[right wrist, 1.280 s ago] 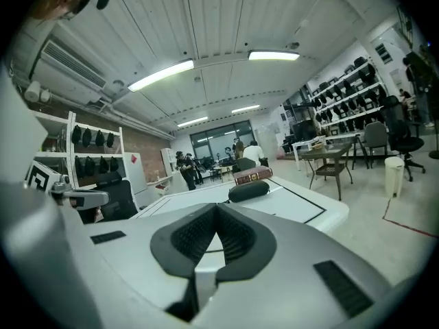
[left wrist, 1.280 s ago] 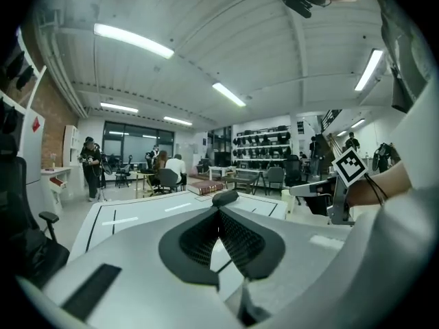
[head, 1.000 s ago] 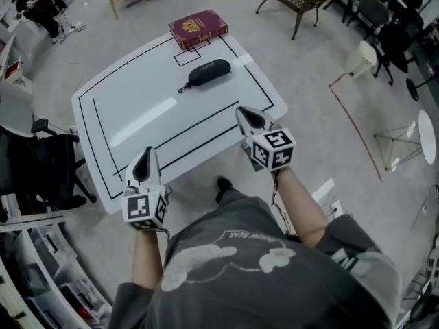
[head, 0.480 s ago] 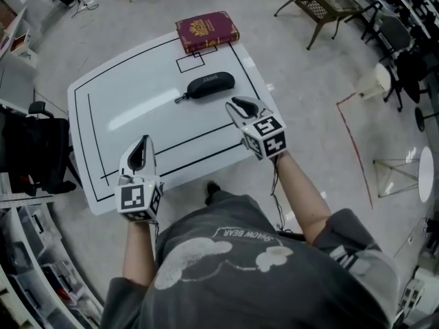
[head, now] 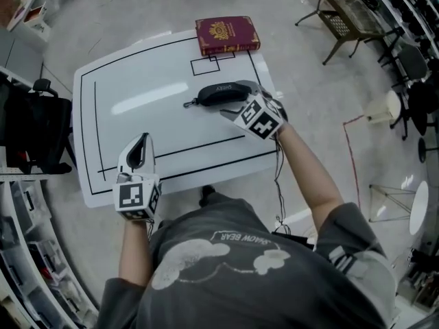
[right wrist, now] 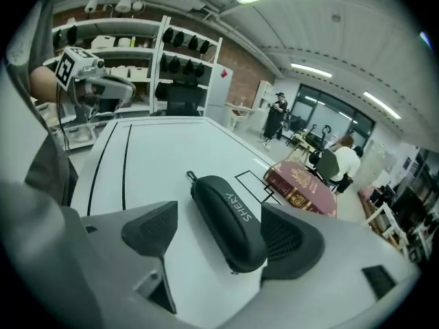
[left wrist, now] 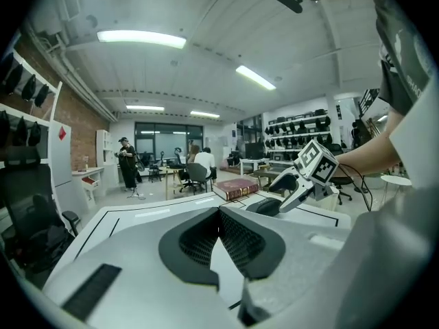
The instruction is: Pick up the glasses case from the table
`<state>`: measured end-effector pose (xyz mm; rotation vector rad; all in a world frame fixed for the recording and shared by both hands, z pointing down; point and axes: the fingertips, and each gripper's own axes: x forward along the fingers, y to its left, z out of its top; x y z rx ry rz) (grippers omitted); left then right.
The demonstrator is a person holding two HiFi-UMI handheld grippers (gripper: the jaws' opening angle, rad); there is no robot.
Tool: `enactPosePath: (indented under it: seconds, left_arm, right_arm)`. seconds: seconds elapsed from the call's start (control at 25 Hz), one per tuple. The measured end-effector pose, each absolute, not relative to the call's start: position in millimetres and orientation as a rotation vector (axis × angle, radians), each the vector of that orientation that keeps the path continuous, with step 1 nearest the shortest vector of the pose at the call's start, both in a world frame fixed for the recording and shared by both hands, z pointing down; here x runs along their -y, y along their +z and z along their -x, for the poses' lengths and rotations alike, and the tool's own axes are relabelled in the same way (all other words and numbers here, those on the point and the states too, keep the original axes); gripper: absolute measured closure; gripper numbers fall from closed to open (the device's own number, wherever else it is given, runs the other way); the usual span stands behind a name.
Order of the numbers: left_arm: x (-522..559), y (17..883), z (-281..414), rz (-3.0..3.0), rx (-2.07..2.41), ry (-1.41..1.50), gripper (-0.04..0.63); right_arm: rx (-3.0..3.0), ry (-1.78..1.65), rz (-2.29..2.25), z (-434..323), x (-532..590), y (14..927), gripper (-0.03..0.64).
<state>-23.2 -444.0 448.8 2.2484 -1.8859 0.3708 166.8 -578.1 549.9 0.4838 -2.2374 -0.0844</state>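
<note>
A black zipped glasses case [head: 218,92] lies on the white table [head: 137,115], in front of a small black-lined square. My right gripper [head: 239,101] has reached it; its jaws are opening and straddle the case's right end. In the right gripper view the case [right wrist: 225,219] lies lengthwise between the pads [right wrist: 152,229], which stand apart from it on the left and close beside it on the right. My left gripper [head: 141,148] hovers over the table's near left part, shut and empty. The left gripper view shows the case [left wrist: 265,205] under the right gripper [left wrist: 291,192].
A dark red book [head: 226,34] lies at the table's far edge, just behind the case. A black office chair [head: 34,129] stands left of the table, and a metal bench [head: 346,16] and chairs at the far right. People [left wrist: 128,163] stand far off in the room.
My right gripper has moved forward from the table's near edge to the case, rolled over, and opened its jaws around the case's end. The left gripper has shifted a little forward.
</note>
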Motion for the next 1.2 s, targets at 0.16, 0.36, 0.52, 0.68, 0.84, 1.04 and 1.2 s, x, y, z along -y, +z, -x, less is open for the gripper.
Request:
enactPosePath:
  seconds: [0.16, 0.36, 0.52, 0.68, 0.84, 1.04, 1.2]
  left_arm:
    - [450, 453, 31, -2.216, 1.909, 0.379, 0.594]
    - [459, 458, 41, -2.182, 1.935, 0.376, 0.594]
    - [464, 462, 50, -2.149, 1.952, 0.382, 0.594]
    - [464, 466, 57, -2.135, 1.953, 0.399, 0.594]
    - [463, 473, 64, -2.106, 1.950, 0.432, 0.594]
    - [456, 483, 74, -2.064, 1.962, 0.436, 0.594]
    - [450, 483, 78, -2.079, 1.953, 0.406, 0.594]
  right_arm:
    - [2.158, -0.152, -0.340, -152, 595, 566, 0.224]
    - [2.038, -0.161, -0.142, -146, 601, 590, 0.216]
    - [1.935, -0.198, -0.012, -144, 605, 605, 0.219]
    - [1.825, -0.217, 0.090, -147, 605, 622, 0.241]
    - [1.781, -0.213, 0.146, -145, 607, 631, 0.261]
    - [1.748, -0.188, 0.163, -151, 619, 630, 0.276]
    - [1.760, -0.190, 0.126, -151, 617, 628, 0.285]
